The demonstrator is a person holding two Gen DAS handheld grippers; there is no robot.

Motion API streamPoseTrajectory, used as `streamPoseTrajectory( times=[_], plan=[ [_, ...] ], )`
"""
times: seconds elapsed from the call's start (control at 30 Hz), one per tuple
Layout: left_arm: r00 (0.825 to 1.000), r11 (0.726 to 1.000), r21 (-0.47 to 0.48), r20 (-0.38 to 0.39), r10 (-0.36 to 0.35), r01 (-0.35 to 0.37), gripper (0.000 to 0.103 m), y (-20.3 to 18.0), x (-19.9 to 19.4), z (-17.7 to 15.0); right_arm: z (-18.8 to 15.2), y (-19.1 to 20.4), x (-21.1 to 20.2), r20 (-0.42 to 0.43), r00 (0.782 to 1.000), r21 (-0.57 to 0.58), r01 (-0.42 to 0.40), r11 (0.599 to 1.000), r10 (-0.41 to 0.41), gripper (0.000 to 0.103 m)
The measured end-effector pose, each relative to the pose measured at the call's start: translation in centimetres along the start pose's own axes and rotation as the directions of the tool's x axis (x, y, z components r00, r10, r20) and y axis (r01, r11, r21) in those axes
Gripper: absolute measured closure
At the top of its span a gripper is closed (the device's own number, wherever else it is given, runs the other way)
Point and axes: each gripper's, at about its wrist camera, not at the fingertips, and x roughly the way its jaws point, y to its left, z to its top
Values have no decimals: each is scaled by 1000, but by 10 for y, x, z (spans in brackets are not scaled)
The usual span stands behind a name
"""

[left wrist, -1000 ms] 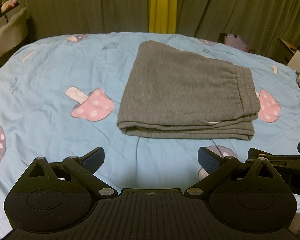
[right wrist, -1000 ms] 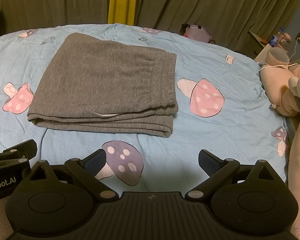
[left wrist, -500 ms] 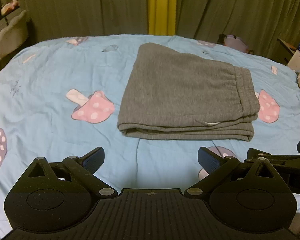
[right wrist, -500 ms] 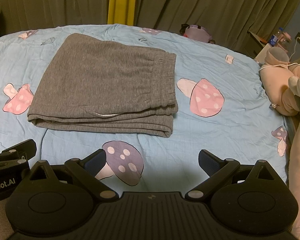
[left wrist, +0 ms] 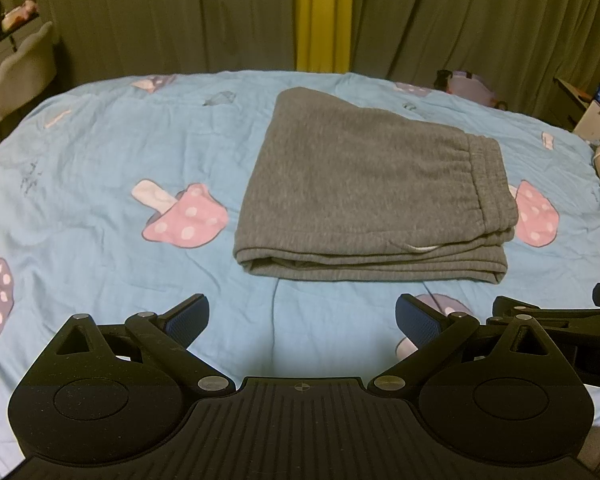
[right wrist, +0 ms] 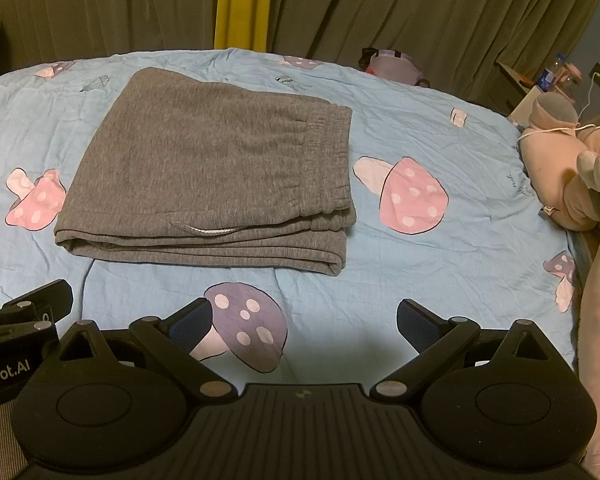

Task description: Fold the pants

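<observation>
The grey sweatpants (left wrist: pixel 370 196) lie folded in a neat stack mid-bed on the blue mushroom-print quilt (left wrist: pixel 100 168). Left gripper (left wrist: pixel 302 316) and right gripper (right wrist: pixel 304 320) hover wide open, empty, near its front edge. Folding looks finished; at most I'd press the layered edges flush, not regrasp.

You have a blue mushroom-print sheet (right wrist: pixel 440 280) over the bed, dark green curtains (right wrist: pixel 420 8) behind it with a yellow strip (right wrist: pixel 242 4) between them. A pink plush toy (right wrist: pixel 568 168) lies at your right edge, a bottle (right wrist: pixel 548 74) on the stand beyond it, a pale chair (left wrist: pixel 24 68) far left
</observation>
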Motion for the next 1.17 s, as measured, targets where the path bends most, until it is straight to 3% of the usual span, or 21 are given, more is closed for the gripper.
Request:
streamPoseTrajectory(
  times=[1.17],
  plan=[
    [999, 1000, 26, 53, 5, -6, 1, -4, -3, -2, 0, -1, 0, 2, 1000, 2, 3, 1000, -3, 4]
  ],
)
